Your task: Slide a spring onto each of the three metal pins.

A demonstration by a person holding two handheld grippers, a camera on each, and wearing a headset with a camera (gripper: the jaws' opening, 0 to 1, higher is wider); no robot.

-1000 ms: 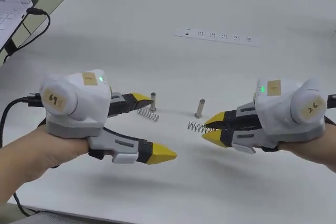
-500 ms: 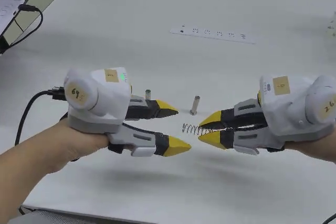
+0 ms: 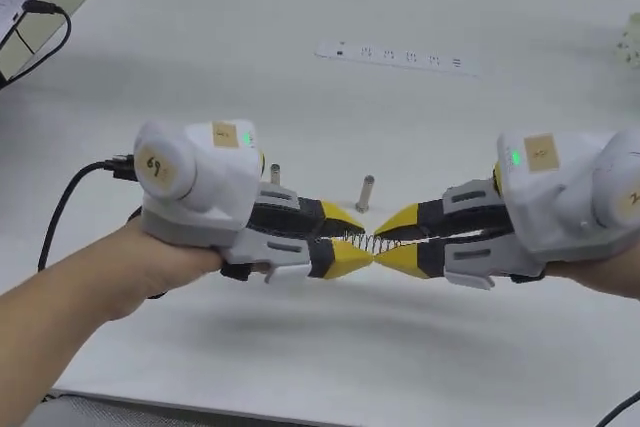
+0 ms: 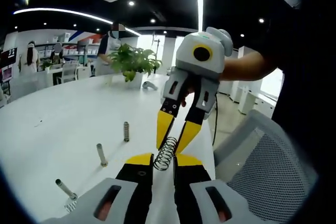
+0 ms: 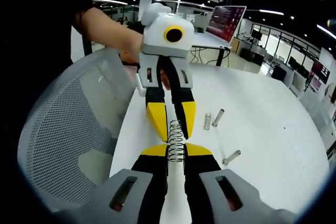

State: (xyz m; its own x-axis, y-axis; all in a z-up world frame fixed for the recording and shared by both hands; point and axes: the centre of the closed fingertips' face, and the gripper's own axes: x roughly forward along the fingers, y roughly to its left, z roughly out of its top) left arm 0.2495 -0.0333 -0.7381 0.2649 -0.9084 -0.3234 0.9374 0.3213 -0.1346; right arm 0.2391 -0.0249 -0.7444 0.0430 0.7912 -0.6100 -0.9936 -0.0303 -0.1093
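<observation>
Where half a second ago its jaws gaped wide and stood short of the coil, the left hand-held gripper point(image 3: 358, 240) has now come across to meet the right hand-held gripper point(image 3: 390, 241) tip to tip at the near edge of the bench point(image 3: 300, 337). Its jaws have drawn narrow and are closed on the left end of the spring point(image 3: 374, 241). The right one keeps its narrow pinch on the other end. The spring thus lies level between the two, above the bench top and off every pin.

Just beyond the yellow tips stands the middle pin point(image 3: 366, 192), upright and bare. To its left, the left pin point(image 3: 275, 174) shows its top; the left gripper's white body hides its foot. In the left gripper view a loose spring point(image 4: 71, 203) lies at the base of that pin. In the same view a third pin point(image 4: 126, 131) stands farthest along the row and looks ribbed, too small to tell more.

A black cable point(image 3: 60, 212) trails off the back of the left gripper. Farther out, a white power strip point(image 3: 400, 55) lies across the bench, well apart from the pins. In the right gripper view a mesh chair point(image 5: 68, 129) stands left of the bench, and a laptop point(image 5: 226, 22) sits open at the far end.
</observation>
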